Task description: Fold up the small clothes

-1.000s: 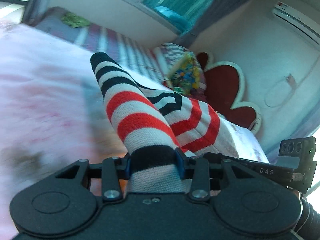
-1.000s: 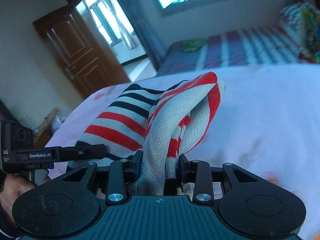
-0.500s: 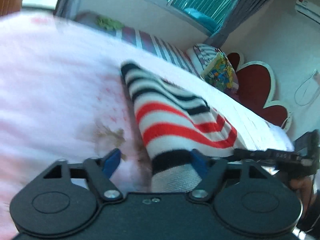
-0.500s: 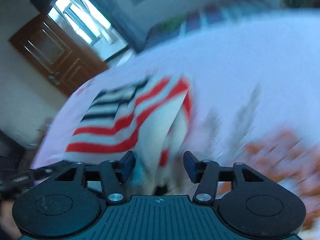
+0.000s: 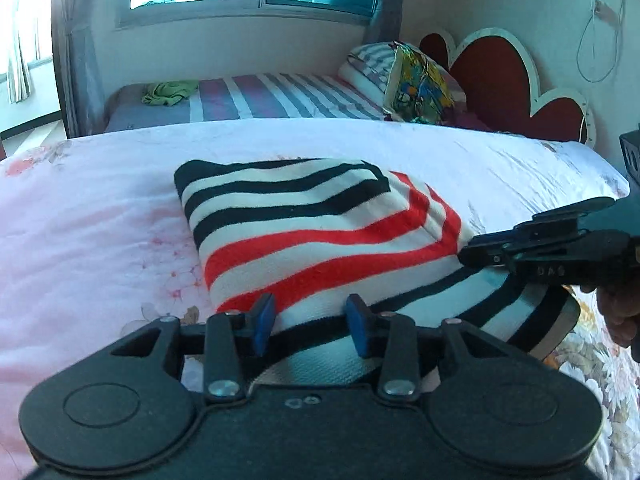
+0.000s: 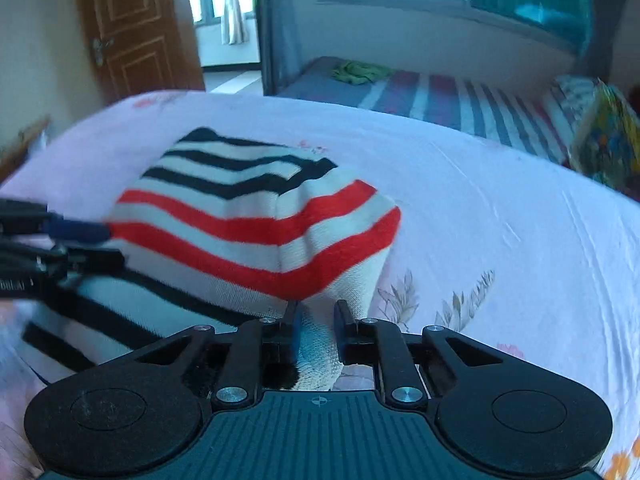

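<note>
A small knit sweater (image 5: 312, 232) with black, red and white stripes lies folded over on the pink floral bedsheet (image 5: 80, 240). It also shows in the right wrist view (image 6: 256, 224). My left gripper (image 5: 310, 326) is open, its blue pads just above the sweater's near edge, holding nothing. My right gripper (image 6: 316, 322) is shut on the sweater's white near corner, low over the sheet. The right gripper shows at the right of the left wrist view (image 5: 540, 244). The left gripper shows at the left of the right wrist view (image 6: 60, 240).
A second bed with a striped cover (image 5: 280, 96) and a green cloth (image 5: 170, 92) stands behind. A colourful pillow (image 5: 420, 84) and a red heart headboard (image 5: 512, 80) are at the right. A brown door (image 6: 132, 28) is at the far left.
The sweater was held up in both grippers; it now lies folded on the sheet. My left gripper has opened and let go. My right gripper opened briefly and is closed on the corner again.
</note>
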{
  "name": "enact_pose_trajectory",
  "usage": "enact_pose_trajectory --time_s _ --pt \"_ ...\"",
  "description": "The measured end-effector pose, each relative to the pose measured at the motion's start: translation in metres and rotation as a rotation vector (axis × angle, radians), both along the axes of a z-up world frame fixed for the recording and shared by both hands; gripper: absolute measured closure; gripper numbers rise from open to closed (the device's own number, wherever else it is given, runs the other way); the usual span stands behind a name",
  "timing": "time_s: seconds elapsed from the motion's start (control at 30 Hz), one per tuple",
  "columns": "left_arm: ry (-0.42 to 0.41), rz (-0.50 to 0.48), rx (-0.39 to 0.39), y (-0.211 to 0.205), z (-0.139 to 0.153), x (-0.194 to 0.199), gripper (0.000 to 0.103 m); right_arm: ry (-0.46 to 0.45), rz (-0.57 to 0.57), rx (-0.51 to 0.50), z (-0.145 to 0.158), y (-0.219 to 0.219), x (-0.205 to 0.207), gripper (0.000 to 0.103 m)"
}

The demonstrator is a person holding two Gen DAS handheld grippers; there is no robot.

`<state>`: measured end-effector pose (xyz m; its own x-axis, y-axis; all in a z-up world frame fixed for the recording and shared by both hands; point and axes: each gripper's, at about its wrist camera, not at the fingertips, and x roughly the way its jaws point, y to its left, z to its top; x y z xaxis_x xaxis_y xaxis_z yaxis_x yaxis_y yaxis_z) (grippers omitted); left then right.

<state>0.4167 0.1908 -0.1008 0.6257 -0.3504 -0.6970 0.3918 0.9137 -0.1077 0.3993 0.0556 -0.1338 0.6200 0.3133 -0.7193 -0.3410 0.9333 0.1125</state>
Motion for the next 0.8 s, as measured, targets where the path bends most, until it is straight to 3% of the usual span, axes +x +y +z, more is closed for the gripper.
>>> enact_pose_trajectory --time_s 0.07,0.17,0.3,0.4,0.47,0.57,0.63,0.8 --pt "-0.018 0.005 0.004 0.005 0.009 -0.010 0.068 0.000 -0.028 0.031 0.011 -0.008 -0.009 0.087" --pt "-0.063 0.021 -0.036 0.009 0.024 -0.037 0.062 -0.045 -0.015 0.080 0.034 -0.019 -0.039 0.087" --pt "-0.054 0.028 -0.018 -0.011 0.015 -0.055 0.062 -0.064 0.048 0.081 0.046 -0.010 -0.067 0.087" --pt "-0.066 0.058 0.014 -0.021 0.008 -0.059 0.061 -0.013 0.046 -0.023 0.024 -0.007 -0.070 0.088" --pt "-0.071 0.051 0.044 -0.024 0.006 -0.061 0.059 -0.016 0.037 -0.026 0.011 -0.013 -0.073 0.092" --pt "-0.107 0.016 0.152 -0.034 0.002 -0.066 0.059 -0.008 0.034 -0.058 0.010 -0.013 -0.075 0.090" --pt "-0.123 0.011 0.188 -0.038 0.000 -0.068 0.059 0.016 0.021 -0.041 0.006 -0.020 -0.074 0.086" --pt "-0.132 0.044 0.191 -0.039 -0.002 -0.068 0.059 0.053 -0.012 0.028 -0.001 -0.033 -0.073 0.075"
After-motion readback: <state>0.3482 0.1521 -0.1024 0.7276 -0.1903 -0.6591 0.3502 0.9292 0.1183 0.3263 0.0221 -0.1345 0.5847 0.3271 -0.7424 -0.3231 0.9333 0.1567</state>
